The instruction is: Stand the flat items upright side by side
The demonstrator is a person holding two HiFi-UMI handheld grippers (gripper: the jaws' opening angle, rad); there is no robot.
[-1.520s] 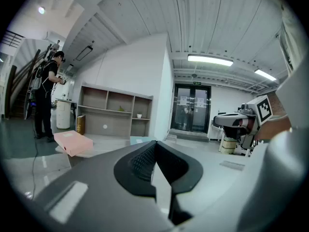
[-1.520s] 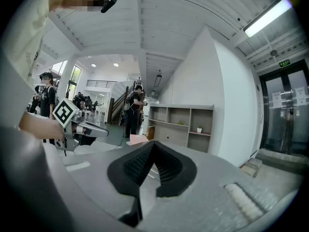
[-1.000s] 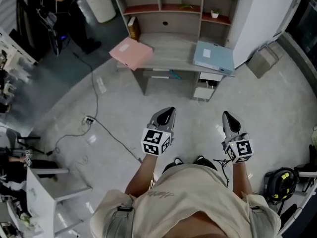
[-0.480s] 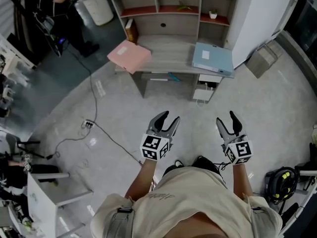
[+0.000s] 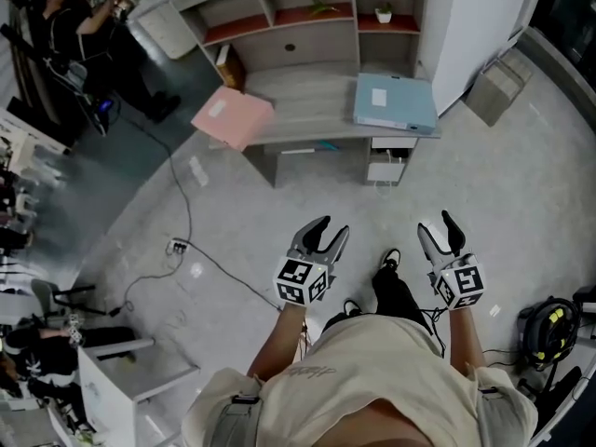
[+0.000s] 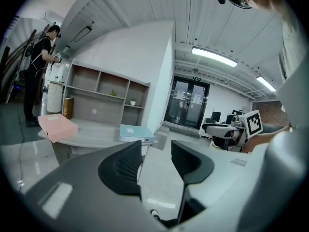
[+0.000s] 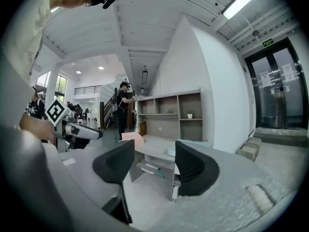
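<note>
- Grey floor (image 5: 233,250) lies right under both grippers.
- Close in, the left gripper (image 5: 332,228) has its jaws partly apart with nothing between them. They have just been opening, then came back in a tiny bit.
- Beside it, the right gripper (image 5: 438,223) has its jaws wider apart, and they hold nothing too. They have just been opening as well.
- Well ahead of both pairs of jaws stands the desk (image 5: 307,96).
- On its left end lies the pink folder (image 5: 233,116), flat and poking over the edge. It is ahead and to the left of the left jaws.
- On its right end lies the blue folder (image 5: 395,102), also flat. It is ahead of the right jaws, and the two folders are well apart.
- Behind the desk is the shelf unit (image 5: 307,21).
- I think this is the walk-up step: nothing is touched yet and no folder stands up.
- Next, I think the jaws must get close to the desk. Then one pair must pinch a folder's thin edge and tip it up.
- A second ago both pairs of jaws were shut tight, and now they are open. The folders lie just as they did.
</note>
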